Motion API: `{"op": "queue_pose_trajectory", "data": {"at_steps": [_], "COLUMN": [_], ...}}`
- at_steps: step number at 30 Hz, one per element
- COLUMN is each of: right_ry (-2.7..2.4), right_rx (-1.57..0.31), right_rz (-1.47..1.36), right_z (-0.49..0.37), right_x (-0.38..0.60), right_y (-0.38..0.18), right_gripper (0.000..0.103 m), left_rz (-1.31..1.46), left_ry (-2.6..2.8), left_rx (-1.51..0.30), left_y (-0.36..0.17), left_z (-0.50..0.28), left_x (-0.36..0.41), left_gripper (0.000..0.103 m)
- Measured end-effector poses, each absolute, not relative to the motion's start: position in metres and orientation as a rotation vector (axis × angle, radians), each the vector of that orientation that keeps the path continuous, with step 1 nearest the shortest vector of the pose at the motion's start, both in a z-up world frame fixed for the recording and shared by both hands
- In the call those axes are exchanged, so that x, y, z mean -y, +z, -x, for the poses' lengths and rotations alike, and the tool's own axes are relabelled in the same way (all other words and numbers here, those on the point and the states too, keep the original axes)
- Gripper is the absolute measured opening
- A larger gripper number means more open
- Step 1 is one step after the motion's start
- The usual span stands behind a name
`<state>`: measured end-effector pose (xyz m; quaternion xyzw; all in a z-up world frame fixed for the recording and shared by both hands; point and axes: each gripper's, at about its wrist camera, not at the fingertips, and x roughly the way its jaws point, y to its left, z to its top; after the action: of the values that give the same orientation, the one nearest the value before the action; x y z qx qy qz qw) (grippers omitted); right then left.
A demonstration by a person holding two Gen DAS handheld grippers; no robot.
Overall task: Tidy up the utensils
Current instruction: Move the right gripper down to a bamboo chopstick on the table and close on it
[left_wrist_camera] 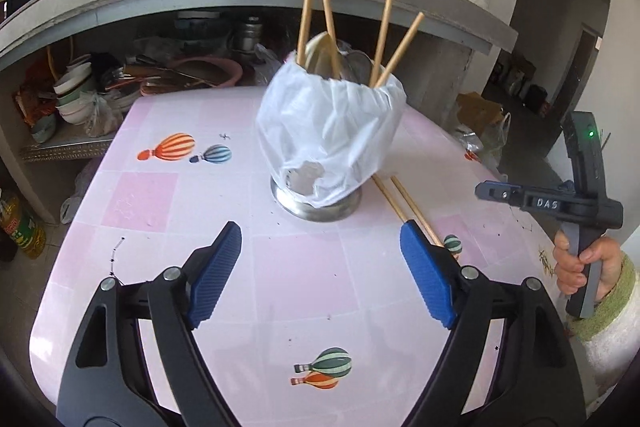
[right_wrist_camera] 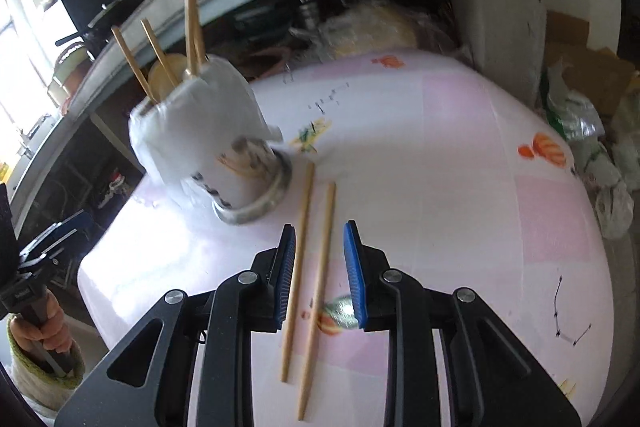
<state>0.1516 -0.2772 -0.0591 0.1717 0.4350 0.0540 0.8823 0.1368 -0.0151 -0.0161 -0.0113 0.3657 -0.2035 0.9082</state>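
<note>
Straddling the two loose chopsticks (right_wrist_camera: 310, 267) with my right gripper (right_wrist_camera: 320, 275), I keep its jaws narrowly parted, and both sticks lie between the blue pads (right_wrist_camera: 354, 275) without being pinched; the left stick runs just beside the left pad, the right one sits nearer the middle of the gap. They lie flat on the pink tablecloth (right_wrist_camera: 460, 167), almost side by side, their far ends pointing toward twelve o'clock and their near ends passing under me toward six. At about ten o'clock from my right jaws stands the utensil holder (right_wrist_camera: 224, 155), a metal cup wrapped in a white plastic bag, with four chopsticks and a spoon already upright in it. My left gripper (left_wrist_camera: 320, 267) hangs with its jaws spread wide and nothing between them, the holder at twelve o'clock ahead of it and the loose pair touching the holder's base at about four o'clock. I judge the step in hand to be picking up this last pair. The next move calls for settling lower, closing on both sticks together so neither rolls out, then lifting and tipping them end-down into the holder's mouth.
</note>
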Motion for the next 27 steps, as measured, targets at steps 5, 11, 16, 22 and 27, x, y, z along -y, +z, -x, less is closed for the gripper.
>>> {"op": "queue_pose_trajectory", "data": {"at_steps": [5,11,16,22,27], "right_ry": [0.107,0.106,0.115,0.100,0.081], "right_rx": [-0.973,-0.997,-0.993,-0.994,-0.997], "right_rz": [-0.348,-0.270,-0.236,-0.249,-0.307], "right_z": [-0.160,-0.179,-0.185,-0.176,-0.161], "right_x": [0.266,0.248,0.242,0.252,0.265], "right_y": [-0.092,-0.106,-0.110,-0.114,-0.115], "right_gripper": [0.025,0.020,0.012,0.005,0.005], "left_rz": [-0.013,-0.051,-0.081,-0.117,-0.148], "left_ry": [-0.442,-0.440,-0.443,-0.478,-0.514], "left_rx": [-0.802,-0.831,-0.845,-0.859,-0.876], "left_y": [-0.033,-0.043,-0.047,-0.056,-0.065], "left_z": [-0.138,-0.137,-0.139,-0.149,-0.165], "left_x": [0.036,0.052,0.063,0.086,0.111], "left_gripper": [0.078,0.078,0.078,0.078,0.078]}}
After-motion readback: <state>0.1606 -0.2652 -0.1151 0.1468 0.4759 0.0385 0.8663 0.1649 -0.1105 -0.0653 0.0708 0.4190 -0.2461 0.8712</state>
